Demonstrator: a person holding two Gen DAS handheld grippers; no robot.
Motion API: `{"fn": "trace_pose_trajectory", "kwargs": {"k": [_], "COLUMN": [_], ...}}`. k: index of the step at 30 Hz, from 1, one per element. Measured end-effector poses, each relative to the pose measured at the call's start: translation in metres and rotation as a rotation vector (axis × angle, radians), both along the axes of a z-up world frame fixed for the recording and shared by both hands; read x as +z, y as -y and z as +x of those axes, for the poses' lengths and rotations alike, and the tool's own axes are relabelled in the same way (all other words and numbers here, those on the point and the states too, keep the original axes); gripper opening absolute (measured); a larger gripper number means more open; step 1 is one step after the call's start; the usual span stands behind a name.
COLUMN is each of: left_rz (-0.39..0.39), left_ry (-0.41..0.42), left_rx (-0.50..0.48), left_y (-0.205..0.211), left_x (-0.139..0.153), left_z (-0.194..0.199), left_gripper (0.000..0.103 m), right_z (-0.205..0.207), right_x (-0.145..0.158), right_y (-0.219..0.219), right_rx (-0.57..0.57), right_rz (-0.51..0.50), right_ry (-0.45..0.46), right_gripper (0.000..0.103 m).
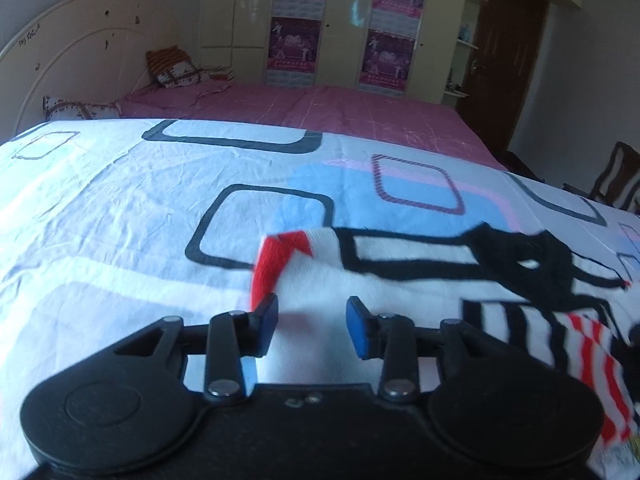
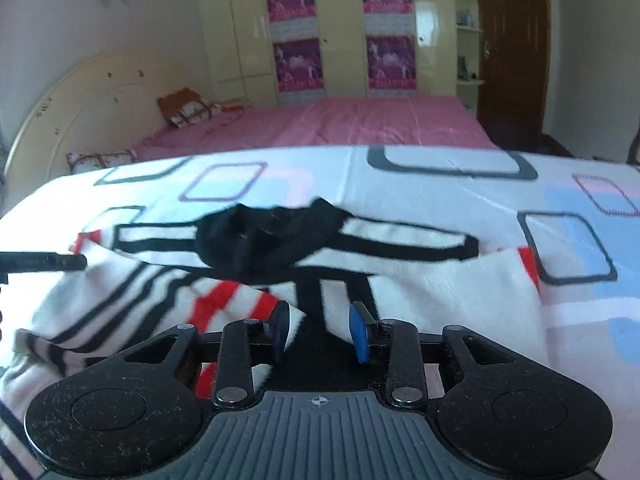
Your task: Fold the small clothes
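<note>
sweater spread crosswise, both tongs at its near edge

on the patterned bedsheet [image 1: 120,208] lies the small knitted sweater [image 1: 400,280], white with black outlines and red stripes, and it sits right ahead of both my tongs. its long axis, sleeve to sleeve, runs left to right across my view, so any fold i make would go across that line or bring a sleeve end inward. my left gripper [image 1: 312,322] hovers at the near edge close to the red cuff [image 1: 268,272]; its jaws stand apart, with white knit showing in the gap, and i judge nothing is pinched. my right gripper [image 2: 320,330] is over the striped body near the black collar [image 2: 264,236], jaws likewise spread, cloth between them but not clamped as far as i can see. the left tong is nearer the red cuff, so i judge it the natural one to take that sleeve end. beyond the sheet there is a pink bed [image 2: 360,124].
</note>
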State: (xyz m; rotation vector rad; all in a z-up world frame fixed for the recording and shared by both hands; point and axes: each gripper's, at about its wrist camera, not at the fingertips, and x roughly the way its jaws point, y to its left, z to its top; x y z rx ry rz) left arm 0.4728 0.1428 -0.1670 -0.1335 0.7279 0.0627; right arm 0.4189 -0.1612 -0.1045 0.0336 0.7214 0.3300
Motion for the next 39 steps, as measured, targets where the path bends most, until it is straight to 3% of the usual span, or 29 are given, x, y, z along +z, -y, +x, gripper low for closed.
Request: {"fn": "trace_pose_trajectory", "kwargs": {"k": [8, 14, 16, 23, 39], "left_rz": [-0.012, 0.039, 0.079, 0.077, 0.112], "left_ry": [0.012, -0.012, 0.002, -0.001, -0.097], "left_rx": [-0.093, -0.126, -0.144, -0.129, -0.056], "left_y": [0.033, 0.044, 0.048, 0.047, 0.062], "left_x": [0.008, -0.013, -0.015, -0.015, -0.007], "left_z": [-0.064, -0.087, -0.089, -0.087, -0.074], "left_gripper": [0.038, 0.041, 0.041, 0.041, 0.041], "right_z": [-0.017, -0.027, -0.025, -0.031, -0.026], "right_x": [-0.004, -0.026, -0.025, -0.027, -0.022], "right_y": [-0.021, -0.018, -0.011, -0.001, 0.009], "right_rx": [0.072, 0.080, 0.062, 0.075, 0.141], "right_rz": [0.011, -0.057, -0.068, -0.078, -0.111], "right_ry": [-0.038, -0.068, -0.071, -0.069, -0.115], "right_gripper": [0.033, 0.033, 0.033, 0.033, 0.033]}}
